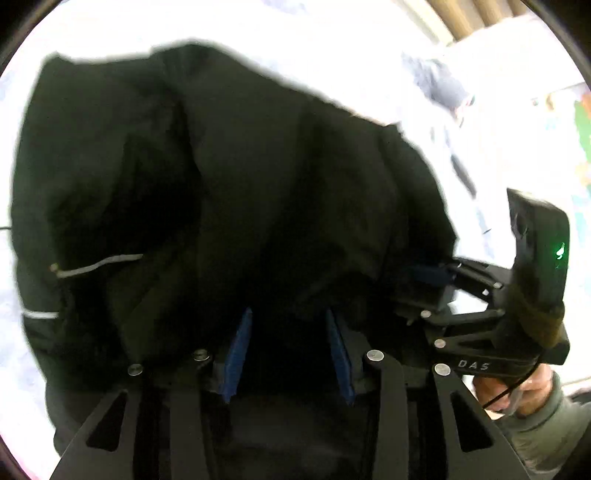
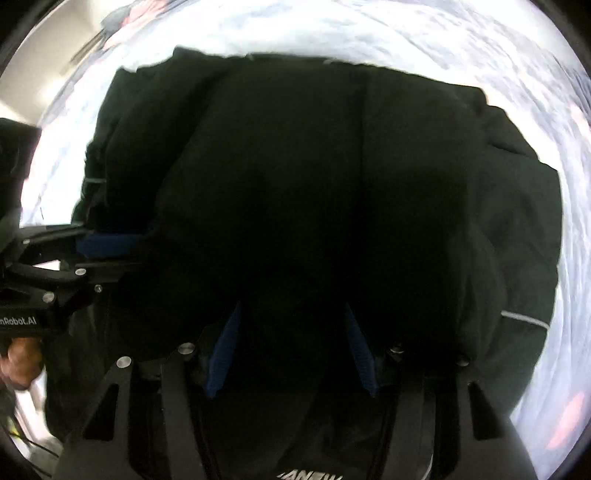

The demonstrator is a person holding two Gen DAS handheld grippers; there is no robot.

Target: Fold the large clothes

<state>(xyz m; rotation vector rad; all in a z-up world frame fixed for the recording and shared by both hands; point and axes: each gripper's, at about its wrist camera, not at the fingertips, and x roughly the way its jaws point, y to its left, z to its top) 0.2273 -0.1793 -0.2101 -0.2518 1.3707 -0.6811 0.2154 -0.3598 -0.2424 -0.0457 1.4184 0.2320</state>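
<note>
A large black jacket (image 1: 229, 177) lies bunched on a white bed sheet (image 1: 325, 44) and fills most of both views. It has a grey drawstring (image 1: 96, 264) and a reflective strip (image 2: 524, 319). My left gripper (image 1: 288, 314) hovers over its near edge, its blue pads (image 1: 236, 354) apart; dark fabric shows between them but is not pinched. My right gripper (image 2: 292, 306) stands just as open over the jacket (image 2: 332, 184), pointing steeply down. Each gripper shows in the other's view: the right gripper (image 1: 424, 291) at the jacket's right edge, the left gripper (image 2: 110, 258) at its left edge.
The white patterned sheet (image 2: 369, 33) spreads around the jacket on all sides. A grey garment (image 1: 439, 85) lies further back on the right, near wooden slats (image 1: 476, 14). A person's hand (image 1: 517, 391) in a grey-green sleeve holds the right gripper's handle.
</note>
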